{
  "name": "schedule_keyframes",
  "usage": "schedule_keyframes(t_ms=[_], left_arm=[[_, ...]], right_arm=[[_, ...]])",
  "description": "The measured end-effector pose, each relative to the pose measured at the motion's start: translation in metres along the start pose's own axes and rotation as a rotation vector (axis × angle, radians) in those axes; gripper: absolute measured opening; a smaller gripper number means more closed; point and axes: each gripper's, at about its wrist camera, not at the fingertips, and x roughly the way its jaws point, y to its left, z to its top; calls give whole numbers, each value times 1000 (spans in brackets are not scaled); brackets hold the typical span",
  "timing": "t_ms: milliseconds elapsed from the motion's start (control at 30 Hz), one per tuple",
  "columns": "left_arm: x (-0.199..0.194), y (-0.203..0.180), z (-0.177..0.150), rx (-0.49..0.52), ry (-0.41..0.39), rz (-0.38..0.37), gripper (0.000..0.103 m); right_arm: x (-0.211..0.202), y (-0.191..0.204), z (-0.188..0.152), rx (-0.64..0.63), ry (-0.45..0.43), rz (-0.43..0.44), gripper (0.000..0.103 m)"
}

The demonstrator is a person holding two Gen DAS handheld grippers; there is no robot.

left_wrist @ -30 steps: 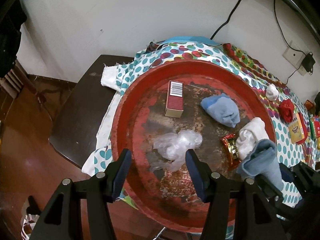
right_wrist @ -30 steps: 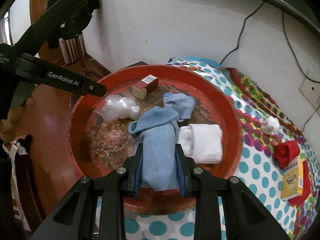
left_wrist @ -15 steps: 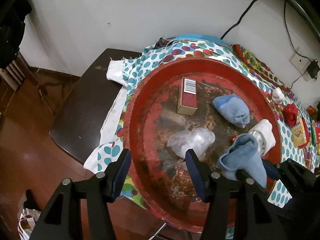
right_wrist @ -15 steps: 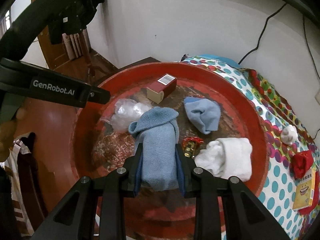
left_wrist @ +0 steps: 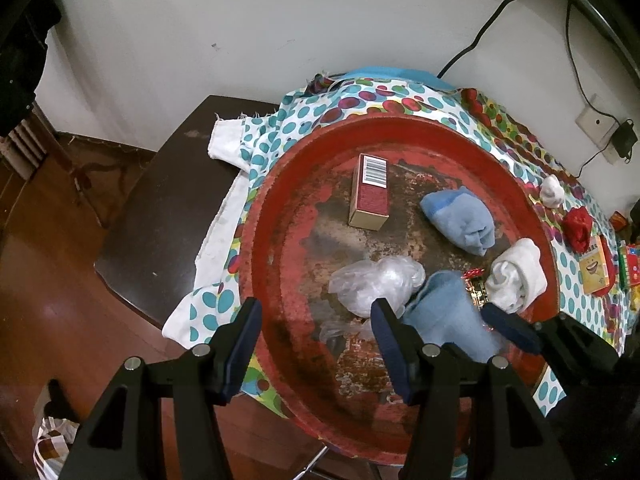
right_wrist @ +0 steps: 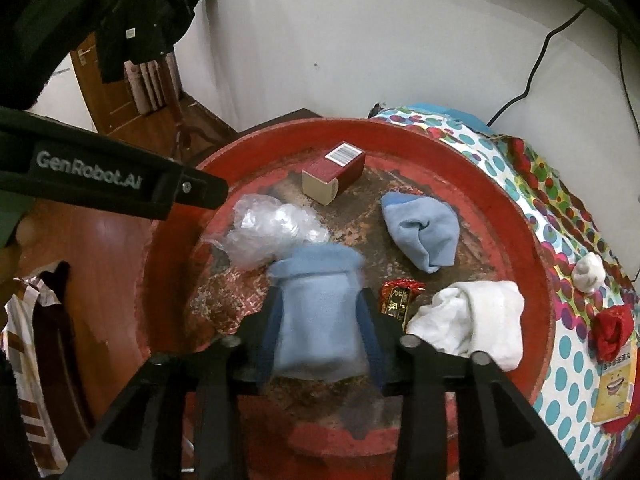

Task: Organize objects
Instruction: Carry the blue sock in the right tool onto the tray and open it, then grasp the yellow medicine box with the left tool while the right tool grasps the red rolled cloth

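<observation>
— Blue cloth roll (right_wrist: 316, 312) is being let go over the red tray (right_wrist: 516, 216); the jaws of the right gripper (right_wrist: 318, 332) are being opened, with the roll between them, blurred, so whether the pads are touching it cannot be told.

— What is being risked?

— The roll is being dropped just beside the crumpled plastic bag (right_wrist: 272, 232) and the red candy wrapper (right_wrist: 400, 298). Either could be buried or nudged, and the roll could be unrolled as it lands.

— And the left gripper (left_wrist: 316, 344)?

— Its jaws are being kept spread wide, nothing between them, near the tray's front rim. The bag could be snagged if it is being lowered carelessly. The white cloth (right_wrist: 476, 324) is also being crowded.
</observation>
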Motion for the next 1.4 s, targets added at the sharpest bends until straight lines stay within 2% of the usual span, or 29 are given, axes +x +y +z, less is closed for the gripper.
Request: schedule_keyframes(t_ms=[300, 367, 533, 833, 1067, 1200, 1333, 1400], left_arm=[[-4, -13, 0, 29, -7, -8, 58], [-4, -21, -1, 47, -9, -5, 58], [-8, -51, -3, 116, -18, -15, 58], [-9, -120, -14, 269, -12, -58, 58], [-5, -178, -30, 381, 5, -101, 58], [-4, -212, -41, 443, 7, -107, 58], [2, -249, -47, 487, 40, -151, 58], [7, -266, -41, 476, 65, -174, 58]], right_arm=[[-27, -16, -9, 45, -45, -7, 46], [-36, -24, -14, 70, -65, -19, 50], [-56, -54, -31, 138, -88, -58, 50], [-104, -154, -91, 325, -98, -215, 50], [-150, -252, -147, 499, -113, -371, 51], [-152, -294, -167, 550, -95, -394, 54], [-135, -322, -177, 550, -49, -358, 55], [-125, -332, -176, 553, -46, -328, 55]])
